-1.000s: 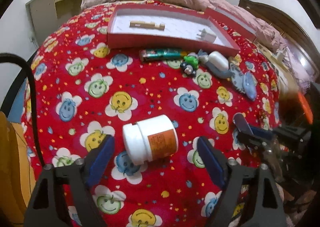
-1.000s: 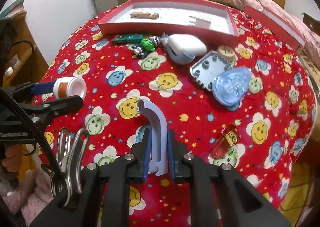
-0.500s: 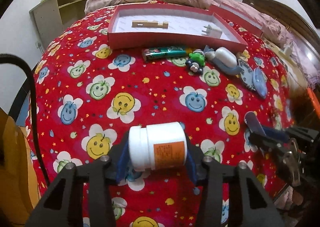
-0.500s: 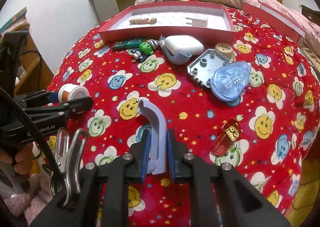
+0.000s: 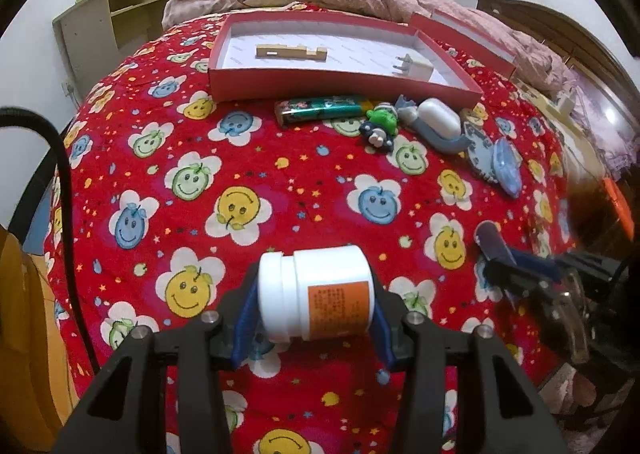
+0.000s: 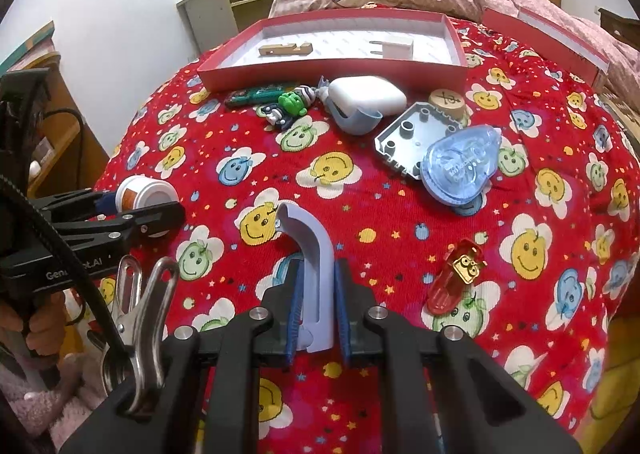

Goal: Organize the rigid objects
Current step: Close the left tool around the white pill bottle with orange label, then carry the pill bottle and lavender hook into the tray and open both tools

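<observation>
left gripper (image 5: 316, 318): my jaws have just been closing and now clamp the white jar (image 5: 316, 296) on its side, at the near edge of the red bedspread (image 5: 280, 174).
right gripper (image 6: 318, 314): clenched on a pale blue hook (image 6: 312, 254), near edge too.
red box (image 5: 304, 83): far edge, holding a wooden piece (image 5: 290, 51) and a white plug (image 5: 414, 68).

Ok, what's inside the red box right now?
In the red box: a tan wooden block and a white plug adapter. The near wall hides the floor's front strip.
</observation>
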